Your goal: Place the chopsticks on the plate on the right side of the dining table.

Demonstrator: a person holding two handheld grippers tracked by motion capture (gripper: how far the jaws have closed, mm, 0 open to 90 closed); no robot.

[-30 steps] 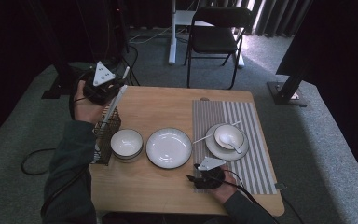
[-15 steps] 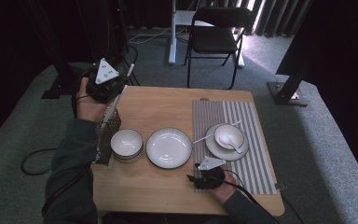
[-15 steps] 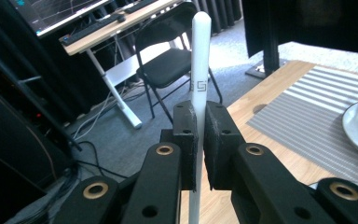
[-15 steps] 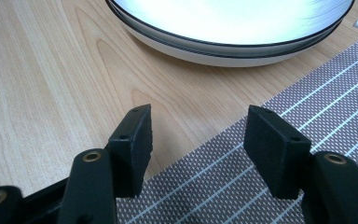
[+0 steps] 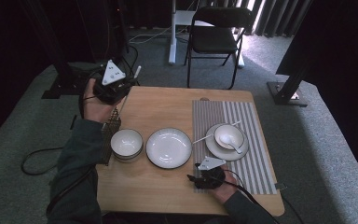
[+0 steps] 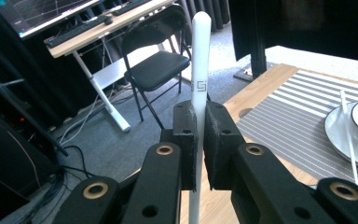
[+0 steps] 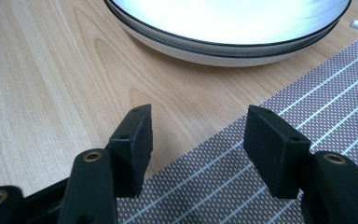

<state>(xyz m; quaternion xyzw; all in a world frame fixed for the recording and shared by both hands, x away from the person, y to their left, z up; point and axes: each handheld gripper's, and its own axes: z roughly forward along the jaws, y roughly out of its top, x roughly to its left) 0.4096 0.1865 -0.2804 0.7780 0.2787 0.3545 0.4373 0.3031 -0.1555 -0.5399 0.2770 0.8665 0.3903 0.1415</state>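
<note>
Left gripper (image 5: 113,83) raised, jaws clamped, right gripper (image 5: 207,175) low, jaws apart

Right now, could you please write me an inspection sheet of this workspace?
Surface: light wooden table, grey striped placemat on its right part.
Job's things: white plastic chopstick, upright in the left gripper.
Clutter: wire basket at left edge; white bowl; white round plate; small bowl with white spoon on saucer.
Grippers: left shut on the chopstick; right gripper open, fingers low over the table.
Cables: black cable on the floor.
Surroundings: black folding chair, grey carpet.
</note>
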